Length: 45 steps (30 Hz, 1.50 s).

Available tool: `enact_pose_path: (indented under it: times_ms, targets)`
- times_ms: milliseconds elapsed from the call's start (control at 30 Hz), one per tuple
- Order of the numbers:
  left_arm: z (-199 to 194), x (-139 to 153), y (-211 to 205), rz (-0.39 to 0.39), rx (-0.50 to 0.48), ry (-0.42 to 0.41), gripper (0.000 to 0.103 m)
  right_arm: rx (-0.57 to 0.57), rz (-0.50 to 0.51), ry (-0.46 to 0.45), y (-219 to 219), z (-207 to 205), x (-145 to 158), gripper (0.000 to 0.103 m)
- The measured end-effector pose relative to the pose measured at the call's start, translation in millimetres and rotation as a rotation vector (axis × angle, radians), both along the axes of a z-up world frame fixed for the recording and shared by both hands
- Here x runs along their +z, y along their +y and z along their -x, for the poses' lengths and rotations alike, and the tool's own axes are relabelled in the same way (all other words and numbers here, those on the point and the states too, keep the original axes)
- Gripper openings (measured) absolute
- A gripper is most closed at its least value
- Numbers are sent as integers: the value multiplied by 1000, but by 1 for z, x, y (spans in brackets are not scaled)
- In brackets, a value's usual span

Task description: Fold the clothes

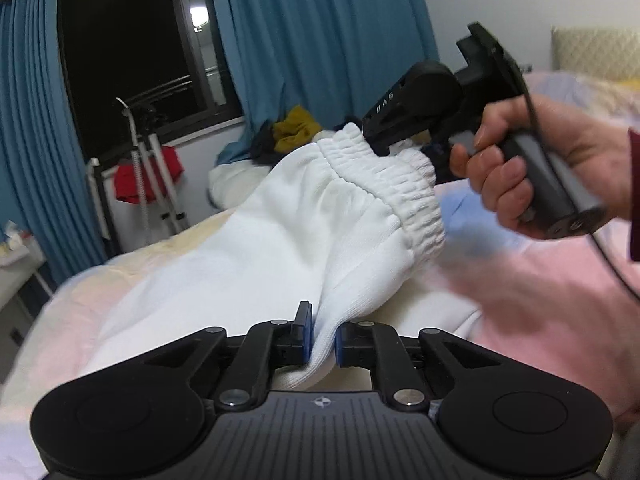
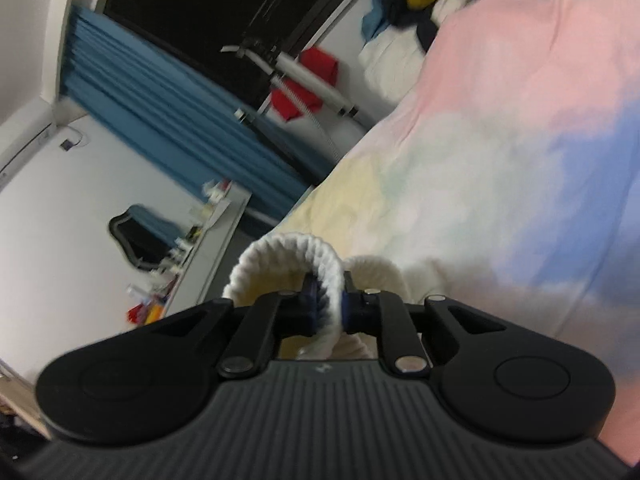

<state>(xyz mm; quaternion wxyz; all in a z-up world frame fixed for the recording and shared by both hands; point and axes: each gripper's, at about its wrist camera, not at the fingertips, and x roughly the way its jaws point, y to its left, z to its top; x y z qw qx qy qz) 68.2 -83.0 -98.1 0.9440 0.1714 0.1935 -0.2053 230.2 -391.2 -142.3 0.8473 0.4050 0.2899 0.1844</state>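
Left gripper (image 1: 323,340): jaws clamped on white ribbed-knit trousers (image 1: 256,248)
Right gripper (image 2: 329,312): jaws clamped on their elastic waistband (image 2: 296,252)

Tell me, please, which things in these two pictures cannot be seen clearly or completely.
- White garment: its lower end is hidden behind the left tool, left wrist view.
- Right tool: its pads are half buried in the elastic band, right wrist view.
- Items on the white dresser: too small and blurred, right wrist view.
- Bed cover: motion blurred.
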Motion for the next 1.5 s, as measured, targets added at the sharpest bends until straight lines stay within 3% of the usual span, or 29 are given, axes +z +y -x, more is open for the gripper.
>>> enact_pose_path:
  times_ms: [133, 233, 300, 433, 467, 600, 667, 767, 800, 833, 867, 1033, 1167, 1300, 1500]
  targets:
    - [-7, -20, -7, -17, -22, 81, 13, -42, 34, 86, -4, -5, -24, 14]
    - [-10, -27, -4, -25, -25, 90, 15, -73, 55, 147, -7, -8, -42, 15]
    - [-8, -22, -1, 2, -31, 100, 19, -96, 6, 132, -9, 3, -39, 16]
    - [-2, -7, 13, 67, -23, 124, 35, -156, -30, 100, -7, 31, -29, 18]
    - [0, -3, 16, 84, -20, 129, 46, -179, -4, 94, -8, 41, -24, 18]
    - [22, 20, 39, 187, -17, 122, 66, -222, 77, 55, -5, 75, -5, 21]
    - [30, 33, 53, 247, -6, 98, 84, -223, 98, 30, -4, 91, 4, 27]
    - [36, 48, 78, 337, 51, 78, 88, -234, 98, -8, -2, 112, 13, 59]
    - [36, 51, 86, 354, 82, 78, 90, -238, 95, -19, -1, 118, 15, 76]
    - [35, 52, 94, 362, 116, 79, 94, -240, 95, -26, 1, 124, 16, 83]
    - [31, 51, 103, 368, 156, 93, 97, -236, 104, -28, 4, 128, 16, 84]
    - [8, 40, 148, 440, 333, 208, 99, -150, 191, 38, 29, 123, 6, 83]
    - [-11, 23, 172, 494, 411, 326, 100, -130, 253, 97, 42, 106, -16, 84]
    - [-18, 16, 182, 509, 436, 363, 102, -86, 149, 174, 42, 84, -47, 90]
    - [-21, 10, 182, 459, 450, 364, 103, -22, 86, 136, 51, 72, -52, 92]
